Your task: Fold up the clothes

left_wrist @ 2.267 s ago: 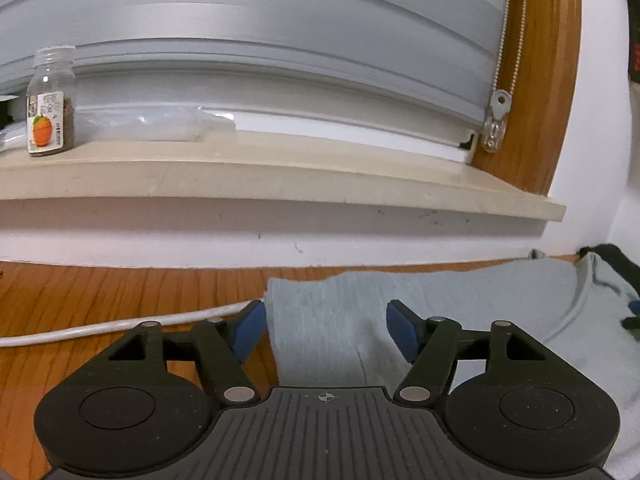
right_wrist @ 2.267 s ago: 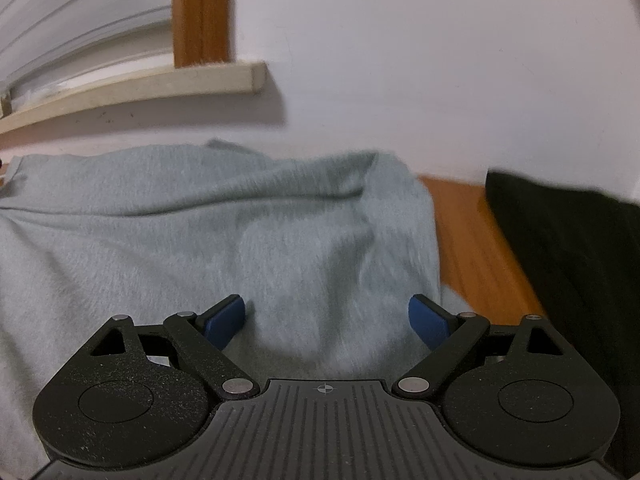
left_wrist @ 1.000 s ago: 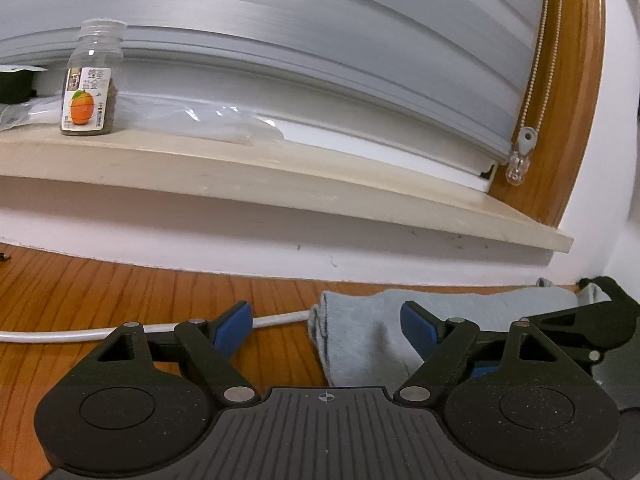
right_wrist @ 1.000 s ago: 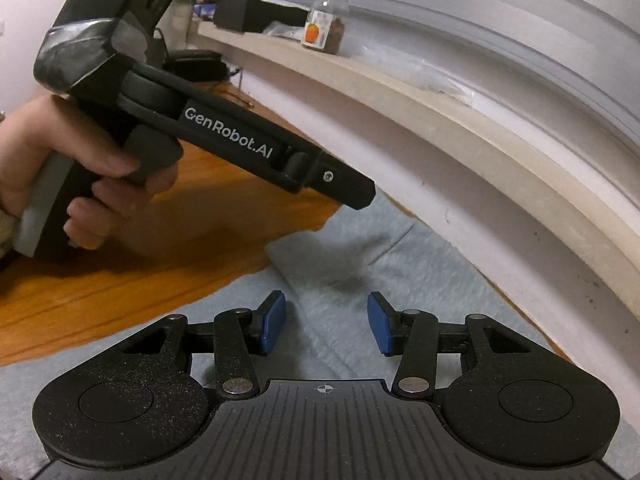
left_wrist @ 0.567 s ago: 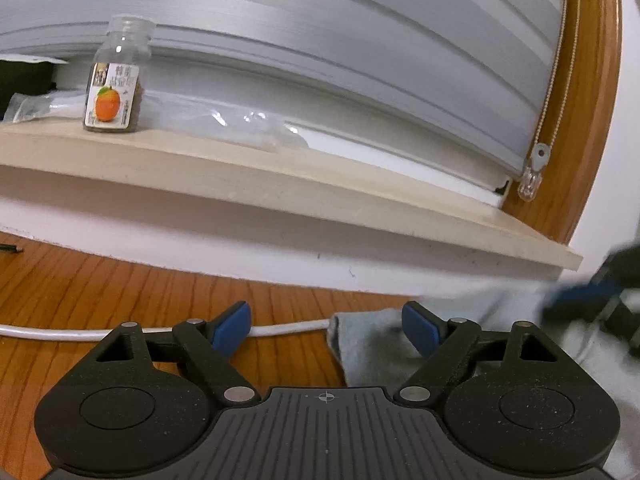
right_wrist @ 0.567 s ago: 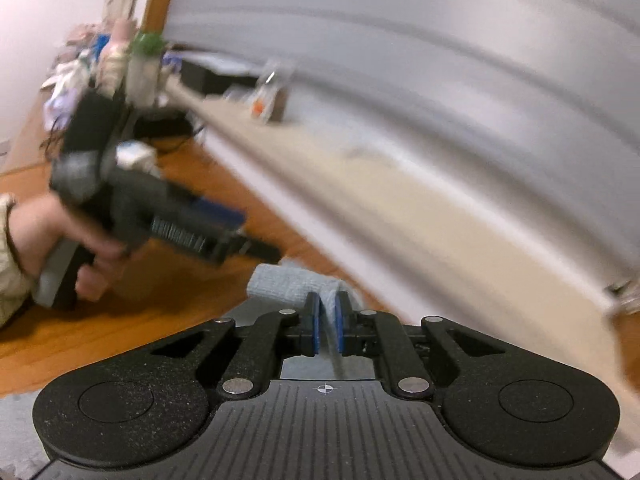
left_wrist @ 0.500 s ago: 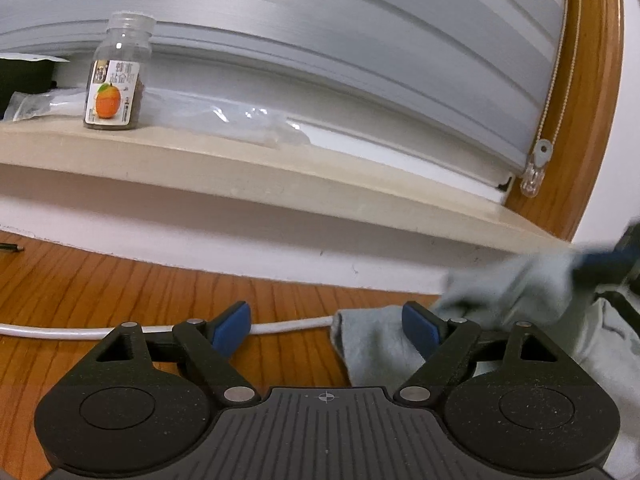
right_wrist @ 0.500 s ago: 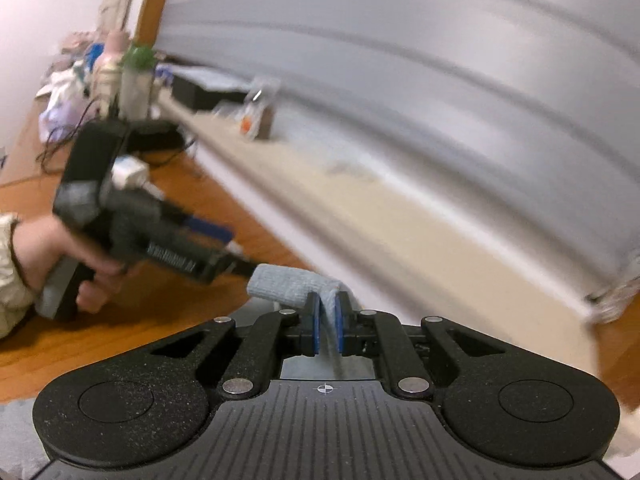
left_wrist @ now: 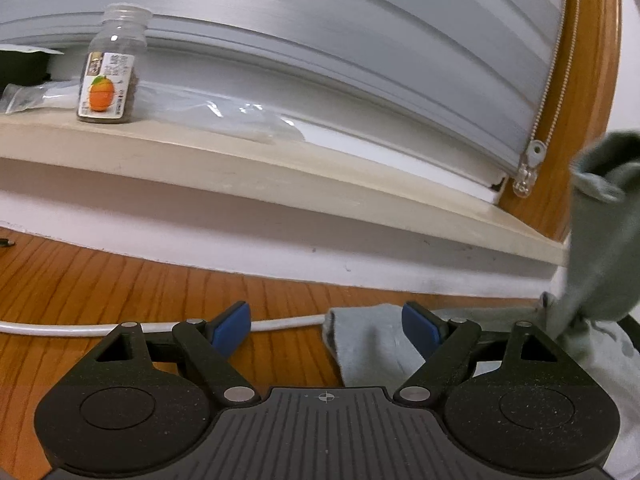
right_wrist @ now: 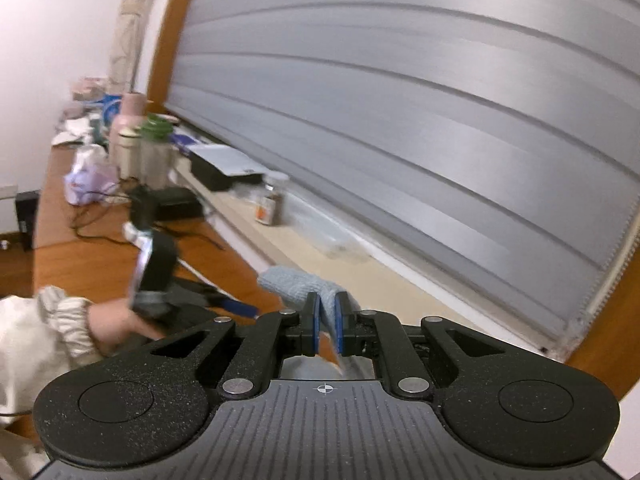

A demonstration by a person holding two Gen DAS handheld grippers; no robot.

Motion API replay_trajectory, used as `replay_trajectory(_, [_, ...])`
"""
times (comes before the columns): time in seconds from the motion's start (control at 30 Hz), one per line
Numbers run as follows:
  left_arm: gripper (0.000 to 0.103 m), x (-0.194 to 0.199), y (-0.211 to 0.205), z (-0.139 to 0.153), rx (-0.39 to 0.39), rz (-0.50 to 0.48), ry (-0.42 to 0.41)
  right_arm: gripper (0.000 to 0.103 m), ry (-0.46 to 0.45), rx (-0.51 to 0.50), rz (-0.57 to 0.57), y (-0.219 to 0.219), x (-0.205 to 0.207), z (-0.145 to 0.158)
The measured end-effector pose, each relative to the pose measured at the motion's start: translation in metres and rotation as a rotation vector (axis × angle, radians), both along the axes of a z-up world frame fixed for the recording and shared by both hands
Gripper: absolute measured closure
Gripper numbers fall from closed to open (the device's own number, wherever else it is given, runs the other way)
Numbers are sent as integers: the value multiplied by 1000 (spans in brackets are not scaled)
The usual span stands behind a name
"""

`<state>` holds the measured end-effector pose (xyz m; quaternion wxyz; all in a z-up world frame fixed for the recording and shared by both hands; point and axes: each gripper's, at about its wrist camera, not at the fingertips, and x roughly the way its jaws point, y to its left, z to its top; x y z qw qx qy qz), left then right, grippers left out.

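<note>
The right hand-held gripper (right_wrist: 325,322) is pinching a fold of the soft grey knitted cotton garment (right_wrist: 294,282), its blue pads closed tight on the cloth. A tuft of fabric is sticking up above the pads toward 11 o'clock. The grip looks meant to carry one edge of the garment up and over the rest, as the fold requires.

The left hand-held gripper (left_wrist: 326,326) is hovering low over the orange-brown wooden bench (left_wrist: 100,288), its blue pads spread wide apart and holding nothing. Between them, nearer the pad at 3 o'clock, the flat end of the grey garment (left_wrist: 368,344) is lying on the wood. The open jaws seem placed there to pin or catch that end while the other side is being lifted.

At 3 o'clock in the left view, the raised part of the garment is hanging in the air as a draped grey sheet, blurred.

A thin white cable (left_wrist: 288,323) is running along the bench from 9 o'clock and touching the garment's edge. Beyond it, at 11 o'clock, a small clear plastic bottle with an orange-fruit label (left_wrist: 110,80) is standing upright on a cream window sill (left_wrist: 280,168), below closed grey slatted blinds (left_wrist: 360,60).
</note>
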<state>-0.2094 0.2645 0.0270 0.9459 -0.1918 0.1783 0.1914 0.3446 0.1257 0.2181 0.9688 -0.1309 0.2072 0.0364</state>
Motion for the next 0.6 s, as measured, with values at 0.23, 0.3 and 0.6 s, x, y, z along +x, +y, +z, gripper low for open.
replay_trajectory(0.23, [18, 2, 1, 1, -2, 8, 6, 75, 157, 130, 105, 22, -14, -26])
replay_trajectory(0.3, [18, 5, 1, 1, -1, 7, 9, 63, 188, 116, 106, 23, -24, -34])
replay_trajectory(0.6, [17, 9, -6, 1, 30, -18, 30, 63, 187, 22, -193, -65, -26, -61])
